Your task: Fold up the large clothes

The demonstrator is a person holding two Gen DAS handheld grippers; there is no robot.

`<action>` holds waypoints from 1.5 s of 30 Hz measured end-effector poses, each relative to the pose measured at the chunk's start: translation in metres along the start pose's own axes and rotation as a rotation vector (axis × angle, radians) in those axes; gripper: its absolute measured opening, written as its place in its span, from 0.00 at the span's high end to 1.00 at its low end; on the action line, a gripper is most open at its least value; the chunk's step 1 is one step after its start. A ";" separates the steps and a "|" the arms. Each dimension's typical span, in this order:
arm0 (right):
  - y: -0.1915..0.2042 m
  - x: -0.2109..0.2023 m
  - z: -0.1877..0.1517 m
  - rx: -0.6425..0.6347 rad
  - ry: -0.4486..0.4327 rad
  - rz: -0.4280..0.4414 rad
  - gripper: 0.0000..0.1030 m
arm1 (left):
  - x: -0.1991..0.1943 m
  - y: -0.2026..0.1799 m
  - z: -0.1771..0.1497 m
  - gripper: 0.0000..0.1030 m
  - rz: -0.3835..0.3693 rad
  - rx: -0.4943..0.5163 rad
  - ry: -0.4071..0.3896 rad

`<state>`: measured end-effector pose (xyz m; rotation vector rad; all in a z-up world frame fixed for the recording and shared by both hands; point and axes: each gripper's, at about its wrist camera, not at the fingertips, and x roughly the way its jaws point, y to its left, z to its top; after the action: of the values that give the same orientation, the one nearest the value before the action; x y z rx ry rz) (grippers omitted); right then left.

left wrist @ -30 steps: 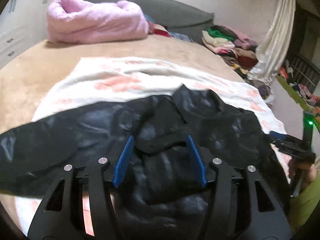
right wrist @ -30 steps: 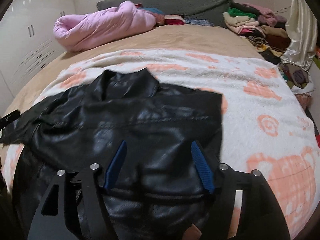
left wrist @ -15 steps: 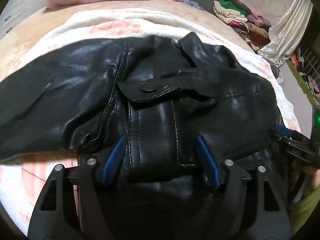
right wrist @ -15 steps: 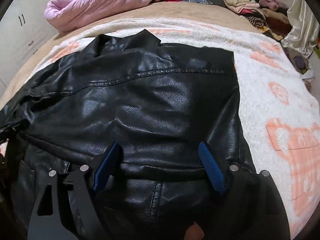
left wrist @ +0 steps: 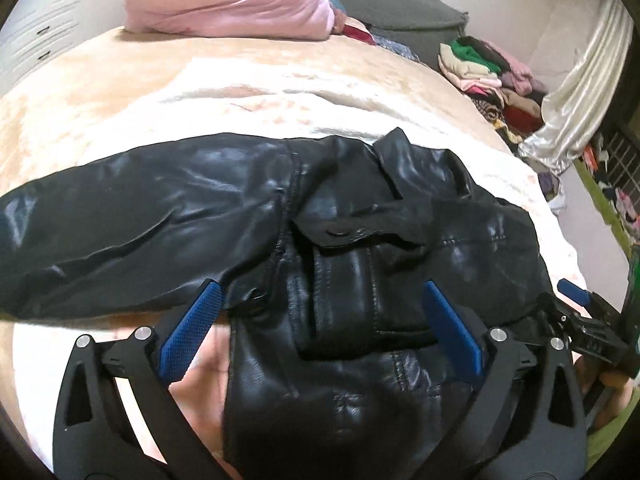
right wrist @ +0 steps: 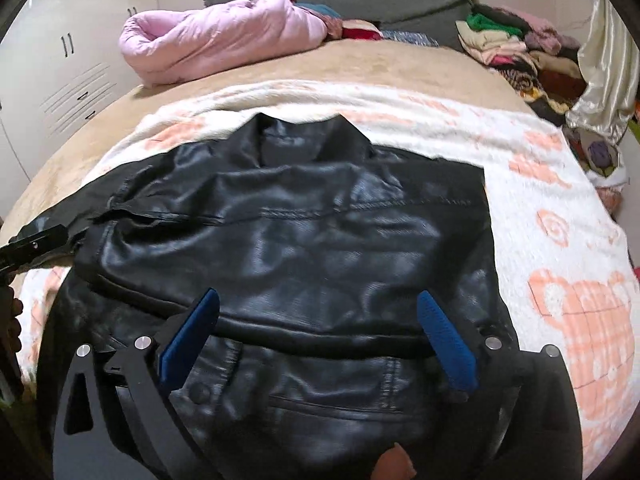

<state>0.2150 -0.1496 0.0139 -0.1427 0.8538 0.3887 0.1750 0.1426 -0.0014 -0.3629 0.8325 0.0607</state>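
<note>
One black leather jacket (right wrist: 304, 248) is counted, spread just ahead of the right tool (right wrist: 318, 336) and under its blue pads. Two tools are seen in all: the left tool (left wrist: 320, 328) and the right one, each with two blue pads (left wrist: 192, 328), four pads counted. One jacket sleeve (left wrist: 120, 232) is laid out ahead-left of the left tool. One white-and-peach blanket (right wrist: 560, 240) is found under the jacket. One pink quilt (right wrist: 216, 36) is bundled far ahead, left. One pile of folded clothes (right wrist: 516, 44) is seen far ahead, right. One bed (right wrist: 400, 68) is counted.
</note>
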 end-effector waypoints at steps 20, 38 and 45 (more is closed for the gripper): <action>0.107 -0.028 0.038 -0.122 -0.100 0.112 0.04 | -0.043 0.046 -0.001 0.09 0.153 -0.075 -0.081; 0.197 -0.024 0.058 -0.235 -0.117 0.216 0.04 | -0.057 0.113 0.000 0.09 0.268 -0.258 -0.097; 0.228 -0.019 0.066 -0.274 -0.106 0.266 0.04 | -0.066 0.140 0.001 0.09 0.311 -0.335 -0.116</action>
<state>0.1613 0.0736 0.0785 -0.2610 0.7128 0.7569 0.1042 0.2797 0.0069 -0.5360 0.7576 0.5109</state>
